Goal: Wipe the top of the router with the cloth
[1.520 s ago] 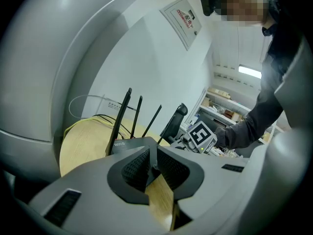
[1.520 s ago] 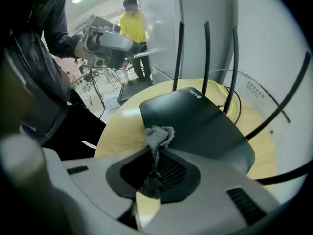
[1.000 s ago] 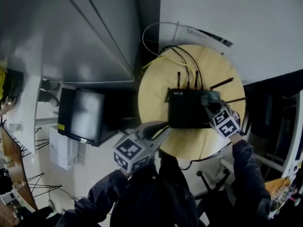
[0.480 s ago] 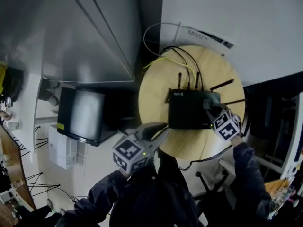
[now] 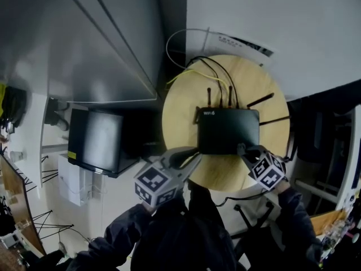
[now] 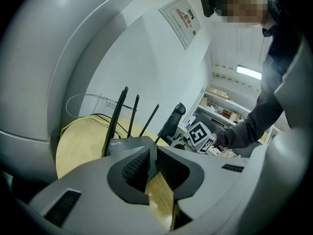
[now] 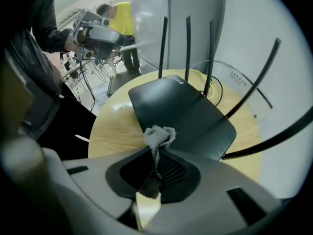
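Observation:
A black router with several upright antennas lies on a round wooden table. My right gripper sits at the router's near right corner, shut on a small grey cloth. In the right gripper view the cloth bunches out of the gripper, just over the near edge of the router. My left gripper hovers at the table's near left edge, shut with nothing in it. In the left gripper view it points at the router, with the right gripper's marker cube beyond.
Yellow and black cables run off the table's far side to the white wall. A dark screen stands low at the left. An office chair is beyond the table. A person in yellow stands far off.
My right gripper with the cloth has slid from the router's far right corner toward me, to its near right corner. The left gripper has stayed put.

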Motion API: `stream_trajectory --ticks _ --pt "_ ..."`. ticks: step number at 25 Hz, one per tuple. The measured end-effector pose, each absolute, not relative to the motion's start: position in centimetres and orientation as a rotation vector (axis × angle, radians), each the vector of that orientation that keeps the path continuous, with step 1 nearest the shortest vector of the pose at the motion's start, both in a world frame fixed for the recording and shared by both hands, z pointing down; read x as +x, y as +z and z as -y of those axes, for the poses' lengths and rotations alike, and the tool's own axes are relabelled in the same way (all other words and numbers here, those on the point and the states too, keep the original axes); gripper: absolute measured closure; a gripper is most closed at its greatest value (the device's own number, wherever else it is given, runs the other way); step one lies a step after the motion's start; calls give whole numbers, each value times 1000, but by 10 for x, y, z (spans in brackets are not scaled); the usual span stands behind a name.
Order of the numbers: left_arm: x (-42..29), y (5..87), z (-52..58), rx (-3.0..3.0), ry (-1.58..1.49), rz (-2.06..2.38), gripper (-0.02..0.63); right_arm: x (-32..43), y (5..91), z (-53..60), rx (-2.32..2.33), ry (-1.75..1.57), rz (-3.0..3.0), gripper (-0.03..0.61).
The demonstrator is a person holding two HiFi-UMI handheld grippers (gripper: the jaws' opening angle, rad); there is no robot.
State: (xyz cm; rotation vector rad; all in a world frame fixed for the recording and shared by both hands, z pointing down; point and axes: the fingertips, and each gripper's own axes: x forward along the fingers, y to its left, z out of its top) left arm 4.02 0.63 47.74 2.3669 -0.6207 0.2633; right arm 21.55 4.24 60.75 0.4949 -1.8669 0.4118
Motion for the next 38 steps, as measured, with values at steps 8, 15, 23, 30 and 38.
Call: stream_trajectory --ticks 8,15,23,30,38 --pt "40 475 -6 2369 266 630 583 247 596 51 847 359 1836 514" --pt "38 474 -7 2363 259 647 583 264 609 61 852 276 1765 512" --pt "41 478 -9 2355 269 636 583 260 609 -8 645 362 1822 514" --pt "53 477 -5 2367 279 614 583 253 609 -50 587 405 1874 512" --pt "67 477 -7 2378 304 594 583 290 600 -10 711 428 1912 514"
